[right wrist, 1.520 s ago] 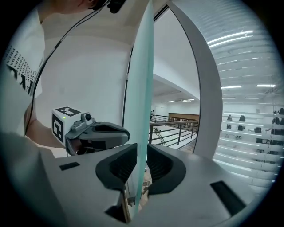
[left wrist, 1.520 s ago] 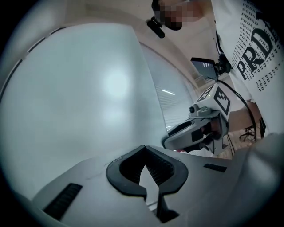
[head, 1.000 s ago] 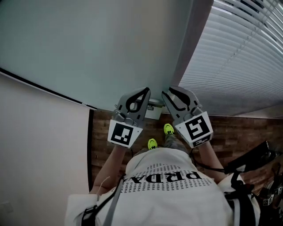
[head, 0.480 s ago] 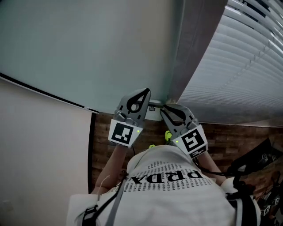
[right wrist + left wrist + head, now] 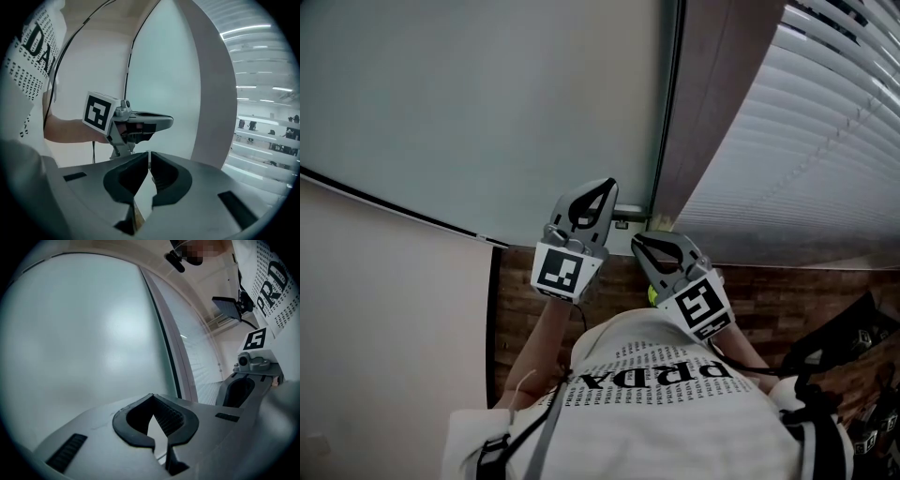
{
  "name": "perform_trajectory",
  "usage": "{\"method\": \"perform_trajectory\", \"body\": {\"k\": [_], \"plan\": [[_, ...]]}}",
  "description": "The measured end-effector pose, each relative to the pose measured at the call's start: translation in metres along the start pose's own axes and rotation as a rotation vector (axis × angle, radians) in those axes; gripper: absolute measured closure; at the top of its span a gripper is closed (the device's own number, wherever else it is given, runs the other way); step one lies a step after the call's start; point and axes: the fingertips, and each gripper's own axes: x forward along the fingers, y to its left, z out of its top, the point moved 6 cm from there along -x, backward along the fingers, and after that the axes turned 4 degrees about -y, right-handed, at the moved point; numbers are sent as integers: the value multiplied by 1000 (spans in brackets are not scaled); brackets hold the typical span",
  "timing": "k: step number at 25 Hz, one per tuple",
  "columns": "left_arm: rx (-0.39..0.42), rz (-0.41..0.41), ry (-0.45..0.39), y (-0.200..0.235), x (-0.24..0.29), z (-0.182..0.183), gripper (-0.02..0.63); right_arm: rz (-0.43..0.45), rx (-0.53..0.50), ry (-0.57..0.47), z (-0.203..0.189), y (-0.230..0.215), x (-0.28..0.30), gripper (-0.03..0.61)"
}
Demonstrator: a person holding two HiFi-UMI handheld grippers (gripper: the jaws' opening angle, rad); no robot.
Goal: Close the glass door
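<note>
Wood-plank floor runs along the lower right of the head view, with pale slatted blinds above it at the right.

The left gripper sits just below centre. Its fingers are pressed together at the tips with nothing between them; only a small diamond-shaped gap shows behind the tips. The right gripper is just beside it, lower and to the right. Its fingers are likewise brought together and hold nothing.

Between and just above the two tips a small metal handle juts out. I cannot tell whether either gripper touches it.

Outward from there, the frosted glass door fills the upper left. Its dark edge runs up the middle of the frame, right against the grey-brown door frame. No gap between the edge and the frame shows in any view.

The door therefore looks shut, or all but shut, and the closing appears essentially done. At most a last nudge to seat it and drawing the grippers away seem to be left. Whether it has latched cannot be seen.
</note>
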Motion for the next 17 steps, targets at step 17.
{"method": "perform_trajectory", "body": {"k": [17], "plan": [[85, -29, -79, 5, -17, -8, 614, -71, -56, -56, -11, 25, 9, 566]]}}
